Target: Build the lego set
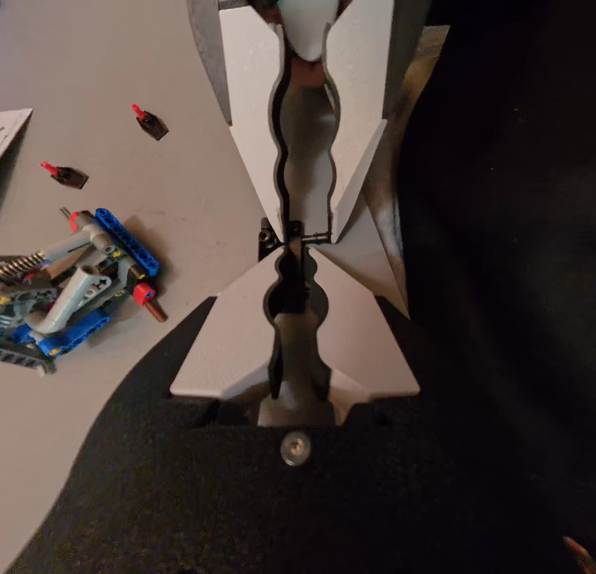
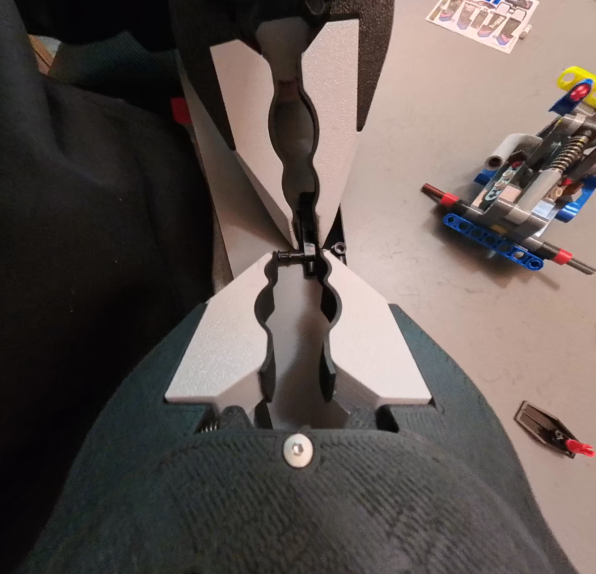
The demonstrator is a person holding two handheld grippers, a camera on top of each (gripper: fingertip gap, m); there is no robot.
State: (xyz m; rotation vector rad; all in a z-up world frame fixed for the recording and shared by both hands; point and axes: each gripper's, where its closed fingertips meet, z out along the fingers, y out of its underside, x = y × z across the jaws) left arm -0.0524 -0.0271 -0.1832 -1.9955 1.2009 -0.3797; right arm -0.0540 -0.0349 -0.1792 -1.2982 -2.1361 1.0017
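Note:
My two grippers meet tip to tip above the grey table point(image 1: 180, 178). My left gripper point(image 1: 296, 254) is shut on a thin black building-toy piece point(image 1: 296, 268) held edge-on between its pads. A short black pin point(image 1: 317, 236) sticks sideways out of that piece. My right gripper point(image 2: 296, 257) comes from the opposite side and is shut across the pin point(image 2: 288, 254) and the black piece point(image 2: 308, 229). One pad is on the pin's end, the other on the piece. A black part with a round hole point(image 2: 338, 246) juts out beside the tips.
A blue and grey toy vehicle model point(image 1: 74, 284) point(image 2: 529, 204) lies on the table. Two black panels with red pins point(image 1: 151, 125) point(image 1: 66, 176) lie near it, and one point(image 2: 551, 429) shows in the right wrist view. A sticker sheet point(image 2: 483, 13) lies far off. Dark cloth point(image 2: 80, 204) is on the other side. My left and right fingertips are right by each other.

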